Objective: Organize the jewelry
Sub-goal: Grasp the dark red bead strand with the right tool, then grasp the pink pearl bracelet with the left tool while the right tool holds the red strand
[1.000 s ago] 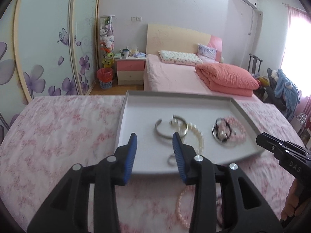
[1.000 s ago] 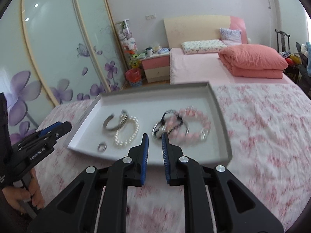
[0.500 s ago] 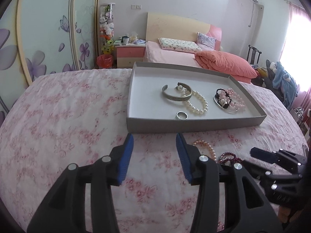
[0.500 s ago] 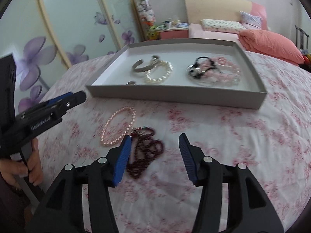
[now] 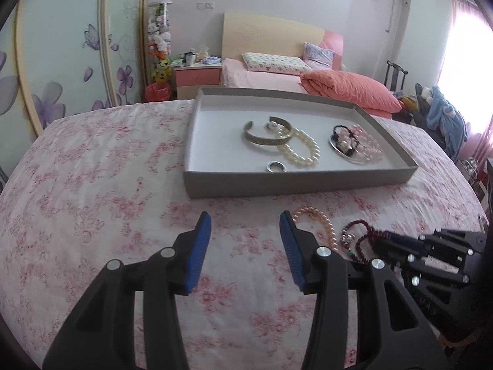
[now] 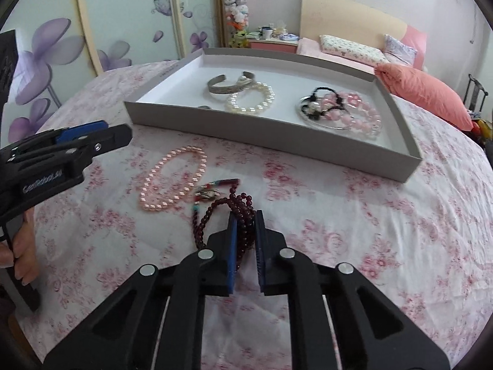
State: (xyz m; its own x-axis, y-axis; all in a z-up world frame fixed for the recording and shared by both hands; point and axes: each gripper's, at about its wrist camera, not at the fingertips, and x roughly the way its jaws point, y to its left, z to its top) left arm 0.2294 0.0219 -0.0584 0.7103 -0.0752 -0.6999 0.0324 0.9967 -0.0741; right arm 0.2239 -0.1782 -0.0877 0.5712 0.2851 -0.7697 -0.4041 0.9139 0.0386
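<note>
- Right tool point(image 6: 245, 226): jaws clamped on the dark red bead strand point(image 6: 234, 206), gripped near its bunched middle so the loops should lift together.
- Left tool point(image 5: 245, 234): jaws parted, nothing between them, poised over bare cloth beside the pink pearl bracelet point(image 6: 172, 178), likely its next pick.
- Grey tray point(image 6: 277, 141): holds a metal cuff point(image 6: 229, 84), a white pearl bracelet point(image 6: 251, 98), a ring point(image 5: 276, 166) and pink beads point(image 6: 354, 114).
- Clearance: the tray's near wall must be cleared; its front centre floor is free.
- Table: flowered cloth point(image 6: 354, 231) open all round.

I'm in a home bedroom. Made bed point(image 5: 277, 74) with pillows, pink nightstand point(image 5: 197, 77), floral sliding wardrobe doors point(image 6: 123, 21). Soft toys point(image 5: 158, 43) stacked in the corner.
</note>
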